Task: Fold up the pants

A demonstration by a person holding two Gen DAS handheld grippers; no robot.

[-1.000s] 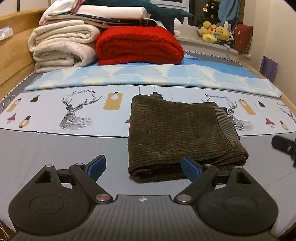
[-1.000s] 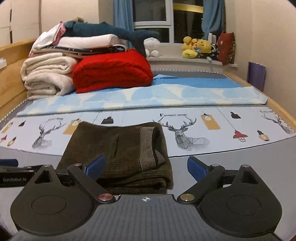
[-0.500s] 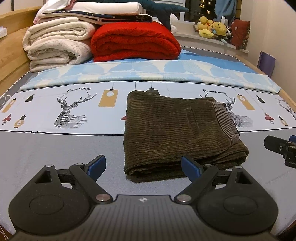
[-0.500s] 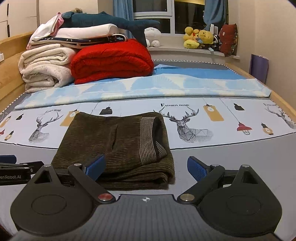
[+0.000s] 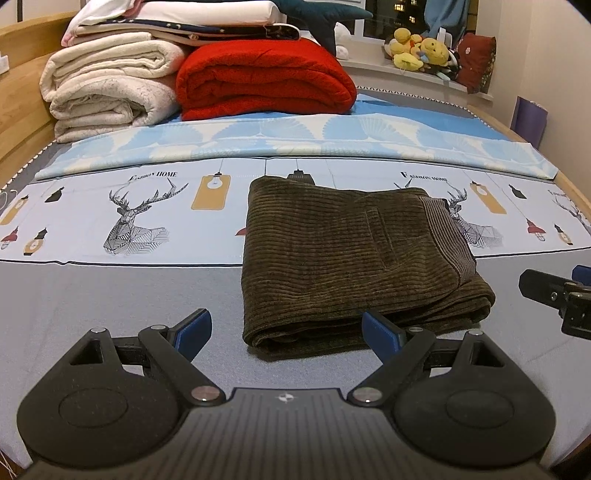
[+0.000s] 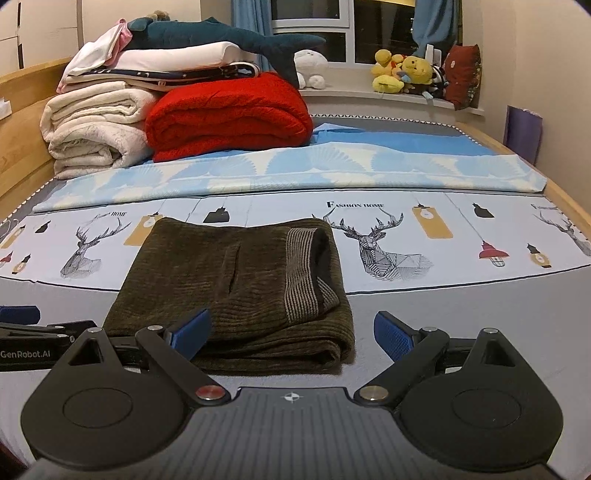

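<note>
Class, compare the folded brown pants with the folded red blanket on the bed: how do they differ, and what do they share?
The pants are dark brown ribbed corduroy; the red blanket is plain, fluffy and bright. The pants form a low, flat stack; the blanket is a tall, thick bundle. The pants lie alone near the cameras; the blanket sits farther back beside cream blankets. Both are folded and untouched.

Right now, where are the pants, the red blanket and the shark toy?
pants [image 6: 236,280]: right wrist view, top folded layer.
red blanket [image 5: 262,79]: left wrist view, front of the roll.
shark toy [image 6: 221,35]: right wrist view, its body.
</note>
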